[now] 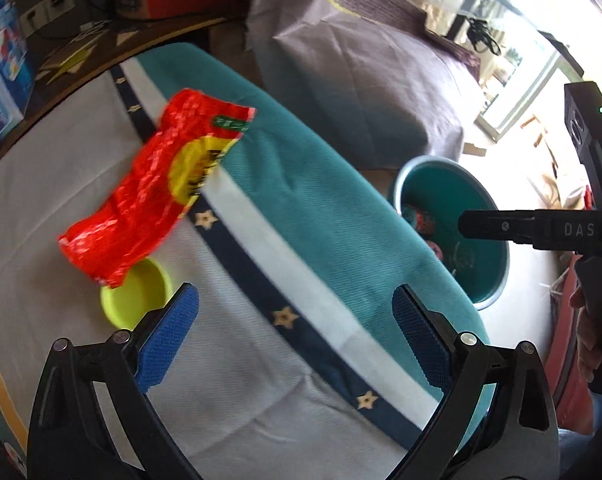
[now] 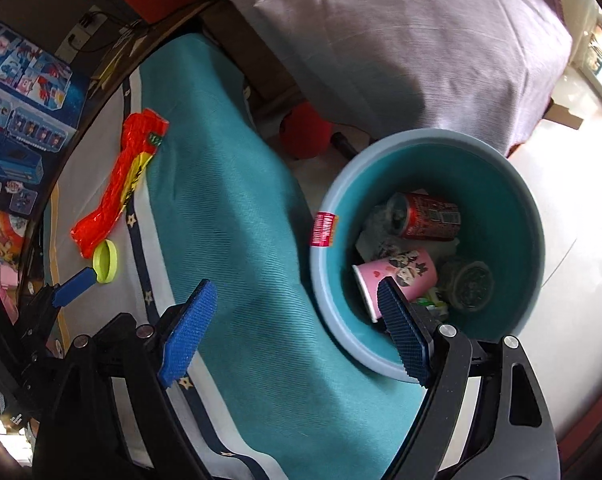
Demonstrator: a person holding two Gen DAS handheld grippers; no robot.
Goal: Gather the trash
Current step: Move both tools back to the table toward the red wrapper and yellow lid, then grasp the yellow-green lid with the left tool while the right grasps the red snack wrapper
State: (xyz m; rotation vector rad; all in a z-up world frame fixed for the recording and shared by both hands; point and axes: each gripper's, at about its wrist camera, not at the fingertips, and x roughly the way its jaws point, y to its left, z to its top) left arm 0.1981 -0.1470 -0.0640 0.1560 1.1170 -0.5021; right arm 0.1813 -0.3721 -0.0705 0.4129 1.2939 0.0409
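A crumpled red and yellow snack wrapper (image 1: 153, 184) (image 2: 121, 184) lies on the white part of the table cloth, one end over a small lime-green lid (image 1: 139, 296) (image 2: 105, 261). My left gripper (image 1: 295, 336) is open and empty, hovering just near of the lid. My right gripper (image 2: 297, 330) is open and empty above the edge of a teal bin (image 2: 501, 184) (image 1: 489, 292) that stands on the floor beside the table. In the bin lie a pink paper cup (image 2: 397, 276), a red can (image 2: 429, 216) and other scraps.
A teal, white and navy starred cloth (image 1: 321, 216) (image 2: 229, 216) covers the round table. A purple-grey covered piece of furniture (image 1: 361, 64) (image 2: 401, 40) stands behind. Toy boxes (image 2: 17, 112) sit at the far left. A red ball (image 2: 305, 136) lies on the floor.
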